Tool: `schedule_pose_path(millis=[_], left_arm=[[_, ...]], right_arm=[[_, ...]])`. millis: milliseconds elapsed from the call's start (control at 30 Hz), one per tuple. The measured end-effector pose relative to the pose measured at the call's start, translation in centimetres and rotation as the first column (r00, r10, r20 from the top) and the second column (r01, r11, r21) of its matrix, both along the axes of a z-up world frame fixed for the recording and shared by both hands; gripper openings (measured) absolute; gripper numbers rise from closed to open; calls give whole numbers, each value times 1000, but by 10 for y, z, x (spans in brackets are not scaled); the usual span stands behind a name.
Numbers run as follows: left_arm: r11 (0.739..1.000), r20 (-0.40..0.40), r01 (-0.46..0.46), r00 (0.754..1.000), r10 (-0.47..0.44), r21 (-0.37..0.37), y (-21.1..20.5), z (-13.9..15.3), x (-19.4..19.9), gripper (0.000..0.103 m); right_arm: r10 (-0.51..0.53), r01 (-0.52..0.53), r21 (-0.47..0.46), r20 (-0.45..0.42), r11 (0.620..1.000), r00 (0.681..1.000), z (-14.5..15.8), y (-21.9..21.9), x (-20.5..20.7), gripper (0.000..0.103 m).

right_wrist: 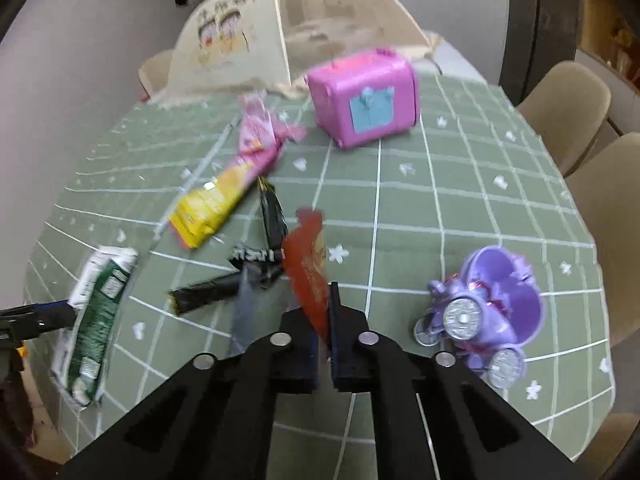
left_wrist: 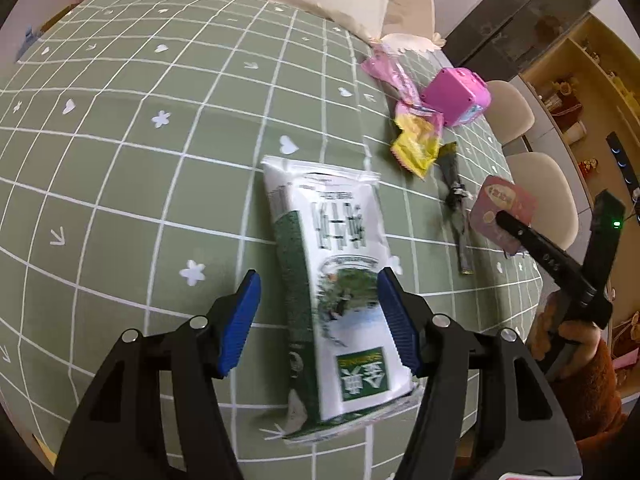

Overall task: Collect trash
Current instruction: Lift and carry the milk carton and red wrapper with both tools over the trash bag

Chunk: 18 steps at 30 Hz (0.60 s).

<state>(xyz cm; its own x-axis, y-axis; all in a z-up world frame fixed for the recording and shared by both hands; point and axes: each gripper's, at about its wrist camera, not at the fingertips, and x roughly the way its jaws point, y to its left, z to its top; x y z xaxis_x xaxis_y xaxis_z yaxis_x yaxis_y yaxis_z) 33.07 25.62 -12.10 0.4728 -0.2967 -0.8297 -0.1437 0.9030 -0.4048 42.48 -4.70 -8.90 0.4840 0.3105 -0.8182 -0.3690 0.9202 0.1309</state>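
A flattened green-and-white milk carton (left_wrist: pixel 340 272) lies on the green checked tablecloth (left_wrist: pixel 140 160). My left gripper (left_wrist: pixel 316 276) is open astride it: the right pad touches the carton's edge, while the left pad (left_wrist: pixel 240 316) stands clear of it. In the right wrist view the carton (right_wrist: pixel 96 312) is at the far left. My right gripper (right_wrist: pixel 324 308) is shut on a red wrapper (right_wrist: pixel 308 264), held just above the cloth; the left wrist view shows that wrapper (left_wrist: pixel 500 200) too. A yellow-and-pink wrapper (right_wrist: pixel 212 208), a pink wrapper (right_wrist: pixel 256 128) and a black wrapper (right_wrist: pixel 216 292) lie nearby.
A pink toy box (right_wrist: pixel 364 96) stands at the back, and a purple wheeled toy (right_wrist: pixel 480 312) sits right of my right gripper. A cream cloth bag (right_wrist: pixel 232 40) stands at the far edge. Beige chairs (right_wrist: pixel 568 108) line the right side.
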Motion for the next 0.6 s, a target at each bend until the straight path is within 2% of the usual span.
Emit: schedule_pose_path(millis=[167, 333, 500, 567, 600], left_arm=[[999, 8, -17, 1000, 17, 34, -6, 2, 3, 58], [998, -5, -61, 998, 61, 13, -7, -6, 16, 63], [999, -25, -42, 999, 42, 3, -20, -10, 27, 63], [998, -36, -57, 998, 57, -3, -22, -9, 29, 59], [998, -38, -56, 998, 56, -15, -23, -8, 29, 48]], right_arm=[[-15, 13, 43, 34, 999, 999, 27, -10, -14, 6], [-29, 28, 52, 4, 998, 1000, 25, -15, -30, 6], [-18, 18, 40, -2, 999, 1000, 27, -20, -53, 6], [-16, 16, 33, 5, 999, 1000, 30, -22, -61, 6], [-19, 18, 32, 8, 999, 1000, 31, -25, -65, 6]])
